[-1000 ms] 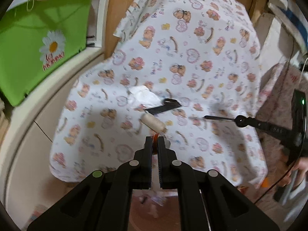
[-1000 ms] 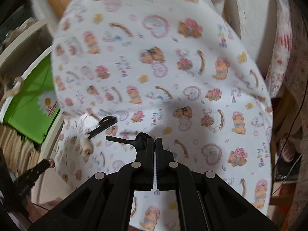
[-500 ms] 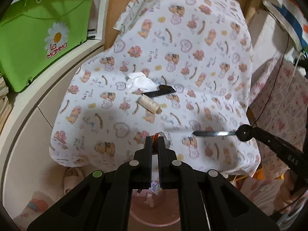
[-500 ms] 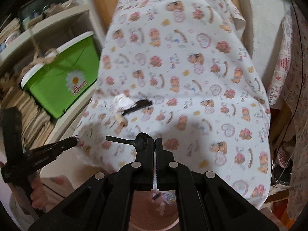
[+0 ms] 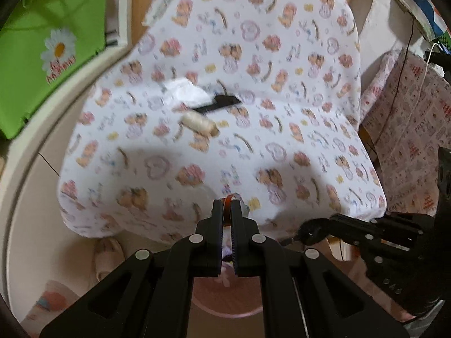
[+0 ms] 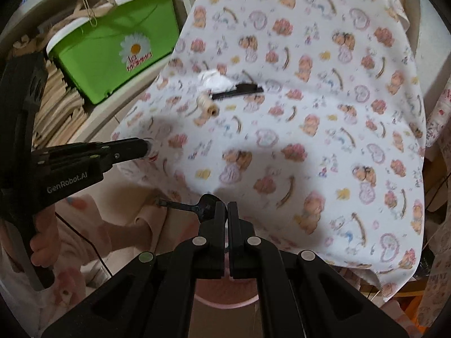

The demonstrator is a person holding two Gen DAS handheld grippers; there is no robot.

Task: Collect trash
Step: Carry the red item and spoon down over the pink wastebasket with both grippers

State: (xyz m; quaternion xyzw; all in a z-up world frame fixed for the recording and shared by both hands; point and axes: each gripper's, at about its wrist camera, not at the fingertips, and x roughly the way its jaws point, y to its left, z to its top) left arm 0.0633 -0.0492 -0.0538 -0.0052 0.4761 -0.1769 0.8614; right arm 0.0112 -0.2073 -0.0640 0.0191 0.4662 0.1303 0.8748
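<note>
Green plastic tub with daisy logo [image 6: 118, 48] on cream shelf [image 5: 33, 129]; white bear-print cloth [image 6: 324, 129] draped over table; stacked papers [image 6: 56, 107] beside tub.

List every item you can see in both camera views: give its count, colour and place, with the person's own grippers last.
tablecloth: one, white with bear print, covering the table
crumpled tissue: one, white, on the cloth
flat tool: one, black, beside the tissue
thread spool: one, cream, near the tool
tub: one, green, on the shelf
bin: one, pink, under the grippers
left gripper: black, pinching an orange scrap
right gripper: black, clamping a black spoon
</note>
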